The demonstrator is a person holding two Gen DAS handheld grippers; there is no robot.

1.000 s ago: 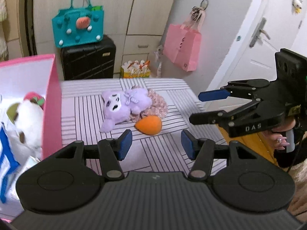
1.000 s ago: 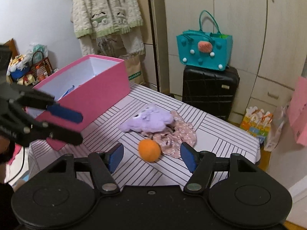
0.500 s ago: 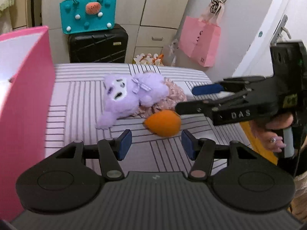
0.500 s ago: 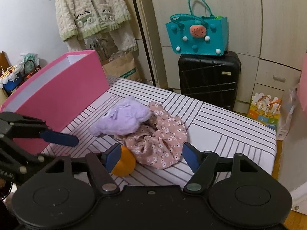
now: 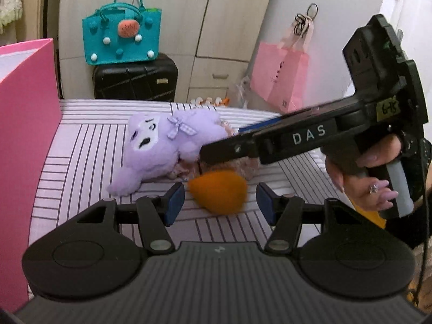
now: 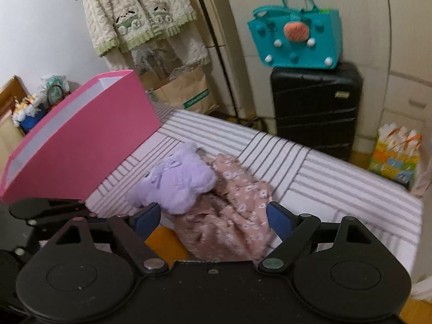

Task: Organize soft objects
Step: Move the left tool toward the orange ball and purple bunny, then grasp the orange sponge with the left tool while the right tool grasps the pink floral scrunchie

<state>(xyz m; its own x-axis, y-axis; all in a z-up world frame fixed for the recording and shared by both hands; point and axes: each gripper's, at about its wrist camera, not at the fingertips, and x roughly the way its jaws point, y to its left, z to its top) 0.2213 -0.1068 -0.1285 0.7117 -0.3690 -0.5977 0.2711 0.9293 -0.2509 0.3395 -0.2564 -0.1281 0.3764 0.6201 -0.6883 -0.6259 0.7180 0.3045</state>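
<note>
Both grippers are coming down on the pile beside the pink box (image 6: 81, 145) on the striped desk (image 5: 81, 145). The left gripper (image 5: 220, 202) is holding its fingers apart, empty, framing the orange soft toy (image 5: 218, 191) — likely its pick. The right gripper (image 6: 213, 216), whose fingers have just been opening wide, is straddling the floral cloth (image 6: 232, 216) without pressing it. The purple plush (image 5: 167, 145) is lying between cloth and box, partly on the cloth, so lifting the cloth may drag it. Open desk lies on the cloth's far side from the box — room to withdraw.
</note>
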